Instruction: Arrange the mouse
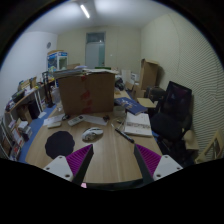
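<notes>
A grey-white mouse [92, 133] lies on the wooden table [108, 160], ahead of my fingers and a little left of the gap between them. A dark round mouse pad [59, 143] lies on the table to the mouse's left, by the left finger. My gripper [112, 163] is open, with bare table between the purple pads [80, 158], and it holds nothing.
A large cardboard box [87, 92] stands on the table beyond the mouse. A notebook [137, 124] and a pen [122, 135] lie right of the mouse. White papers [58, 120] lie at the left. A black office chair [173, 108] stands at the right, shelves [25, 108] at the left.
</notes>
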`<state>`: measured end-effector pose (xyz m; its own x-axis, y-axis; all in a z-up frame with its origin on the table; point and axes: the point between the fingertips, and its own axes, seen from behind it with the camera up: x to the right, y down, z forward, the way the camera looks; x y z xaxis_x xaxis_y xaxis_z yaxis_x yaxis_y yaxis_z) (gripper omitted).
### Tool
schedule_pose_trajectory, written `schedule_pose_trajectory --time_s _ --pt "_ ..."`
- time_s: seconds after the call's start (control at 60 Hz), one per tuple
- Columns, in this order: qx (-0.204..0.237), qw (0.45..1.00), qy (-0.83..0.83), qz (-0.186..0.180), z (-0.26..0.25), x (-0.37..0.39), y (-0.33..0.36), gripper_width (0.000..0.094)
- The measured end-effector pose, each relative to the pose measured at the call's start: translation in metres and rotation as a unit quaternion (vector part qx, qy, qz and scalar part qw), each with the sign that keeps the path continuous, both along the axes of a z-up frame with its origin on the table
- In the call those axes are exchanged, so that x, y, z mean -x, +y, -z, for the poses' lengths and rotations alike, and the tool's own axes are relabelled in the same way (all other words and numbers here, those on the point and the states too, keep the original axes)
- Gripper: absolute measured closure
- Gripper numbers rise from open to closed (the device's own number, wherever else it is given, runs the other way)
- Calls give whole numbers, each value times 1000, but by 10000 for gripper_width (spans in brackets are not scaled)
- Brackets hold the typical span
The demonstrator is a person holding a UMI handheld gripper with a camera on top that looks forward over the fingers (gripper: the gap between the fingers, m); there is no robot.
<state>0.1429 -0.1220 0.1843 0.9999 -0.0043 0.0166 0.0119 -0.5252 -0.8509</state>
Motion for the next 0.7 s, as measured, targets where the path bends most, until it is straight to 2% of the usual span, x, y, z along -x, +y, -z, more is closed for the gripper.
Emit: schedule_pose_trajectory --time_s 0.3,0.483,0.583,0.7 --pt "36 995 70 -56 44 42 42 98" --pt "24 991 85 -103 94 87 105 95" --pt "27 991 82 -105 126 118 139 98" --pt "37 993 63 -88 163 136 174 102"
